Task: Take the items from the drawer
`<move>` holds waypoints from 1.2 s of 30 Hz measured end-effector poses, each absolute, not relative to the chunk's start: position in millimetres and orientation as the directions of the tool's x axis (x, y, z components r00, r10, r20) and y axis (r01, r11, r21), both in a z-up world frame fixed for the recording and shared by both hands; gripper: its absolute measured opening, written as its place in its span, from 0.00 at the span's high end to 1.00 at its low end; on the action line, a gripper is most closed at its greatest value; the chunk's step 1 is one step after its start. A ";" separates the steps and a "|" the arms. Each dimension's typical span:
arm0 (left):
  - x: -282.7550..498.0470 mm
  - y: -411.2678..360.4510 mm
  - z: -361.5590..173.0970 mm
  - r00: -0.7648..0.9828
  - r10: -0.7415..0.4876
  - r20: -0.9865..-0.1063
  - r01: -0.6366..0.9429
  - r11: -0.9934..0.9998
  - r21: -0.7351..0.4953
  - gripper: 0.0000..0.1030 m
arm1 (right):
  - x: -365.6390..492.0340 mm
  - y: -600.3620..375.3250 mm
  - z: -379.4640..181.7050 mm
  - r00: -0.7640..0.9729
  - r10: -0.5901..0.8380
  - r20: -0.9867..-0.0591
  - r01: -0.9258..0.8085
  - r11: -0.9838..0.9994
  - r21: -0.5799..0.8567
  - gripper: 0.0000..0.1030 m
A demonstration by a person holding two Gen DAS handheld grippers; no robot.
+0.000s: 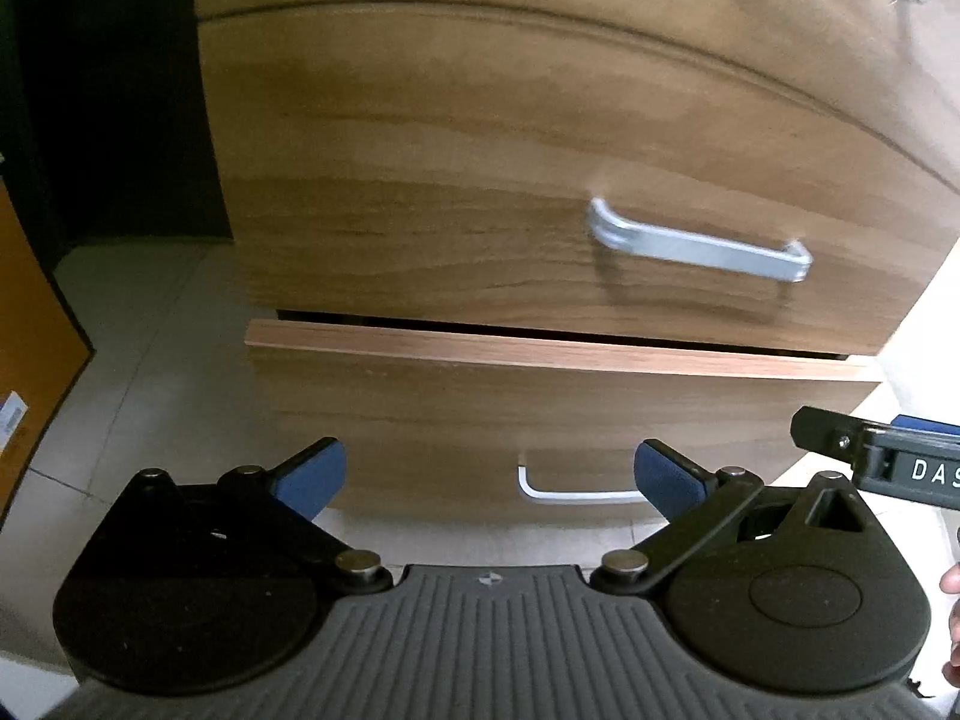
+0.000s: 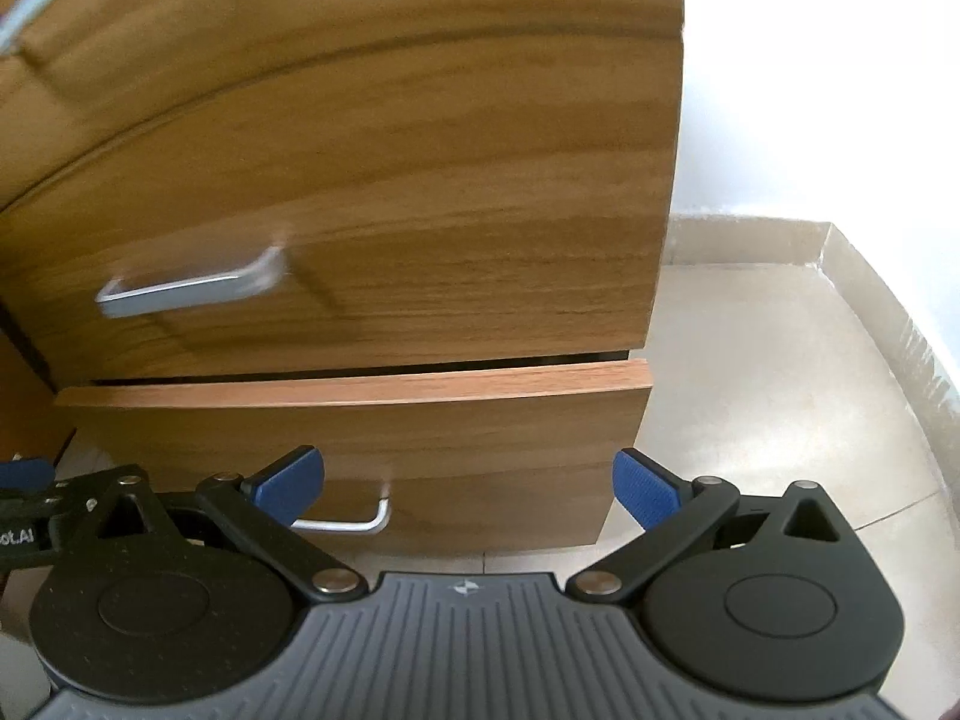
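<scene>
I see a brown wooden cabinet [image 1: 540, 150] with drawers stacked one above the other. The bottom wooden drawer [image 1: 540, 420] sticks out a little bit from the cabinet, so I can see its top edge and a thin dark gap behind it. I cannot see inside it, so I cannot tell what things are in there.

My left gripper with blue pads [image 1: 489, 480] is wide open and holds nothing. It sits low in front of the bottom drawer, apart from it. The small silver bar handle on the bottom drawer [image 1: 576, 489] shows between my two left fingers.

My right gripper with blue pads [image 2: 468, 486] is wide open too, with nothing in it. It is also in front of the bottom drawer, near the drawer's right end. In the right view, the silver handle is behind the left finger [image 2: 291, 483].

The drawer above has a bigger silver bar handle [image 1: 699, 246]. It looks a bit blurry.

The floor is pale shiny tile [image 2: 768, 372]. A white wall [image 2: 780, 90] is to the right of the cabinet.
</scene>
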State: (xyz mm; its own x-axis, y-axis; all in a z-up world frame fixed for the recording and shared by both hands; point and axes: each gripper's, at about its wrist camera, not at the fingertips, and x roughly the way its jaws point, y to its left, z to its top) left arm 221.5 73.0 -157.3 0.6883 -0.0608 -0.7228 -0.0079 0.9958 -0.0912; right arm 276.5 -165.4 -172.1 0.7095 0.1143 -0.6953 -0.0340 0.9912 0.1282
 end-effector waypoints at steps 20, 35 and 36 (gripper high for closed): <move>114.8 61.2 -91.1 0.721 -0.047 -0.691 0.012 0.998 -0.056 0.00 | 128.4 -140.4 -102.9 0.701 0.200 -0.684 -0.182 0.978 0.099 0.00; 20.9 56.1 -44.9 0.754 -0.032 -0.656 0.015 0.999 -0.031 0.00 | 38.9 -146.1 -49.2 0.722 0.158 -0.673 -0.128 0.987 0.094 0.00; 18.4 55.3 -43.1 0.754 -0.033 -0.656 0.019 0.999 -0.028 0.00 | 35.4 -145.7 -47.5 0.725 0.156 -0.671 -0.128 0.987 0.092 0.00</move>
